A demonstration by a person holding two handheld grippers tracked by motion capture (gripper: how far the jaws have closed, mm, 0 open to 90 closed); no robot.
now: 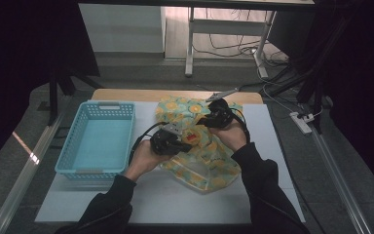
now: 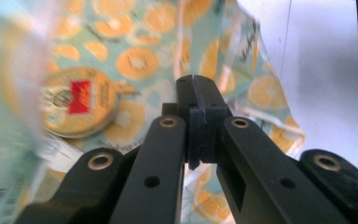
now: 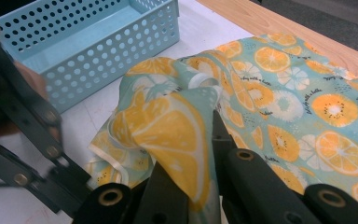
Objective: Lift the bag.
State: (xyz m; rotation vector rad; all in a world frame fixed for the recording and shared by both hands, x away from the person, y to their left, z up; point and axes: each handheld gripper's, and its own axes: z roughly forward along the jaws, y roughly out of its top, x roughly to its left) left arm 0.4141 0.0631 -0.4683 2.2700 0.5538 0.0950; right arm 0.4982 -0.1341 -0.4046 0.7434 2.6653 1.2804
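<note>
Black sleeves cover both forearms; each black gripper [image 1: 168, 141] has brass-ringed screw holes and a trailing black cable.

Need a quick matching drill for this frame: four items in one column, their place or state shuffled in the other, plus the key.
Items:
1. basket
2. fruit-print bag
3. right gripper
4. round tin

Place or state:
A. shut on a fold of the print
B. light blue, perforated walls, nothing inside
C. orange with a red label, seen through clear film
D. lies on the white mat, right of the basket

Pairs: 1-B, 2-D, 3-A, 4-C
</note>
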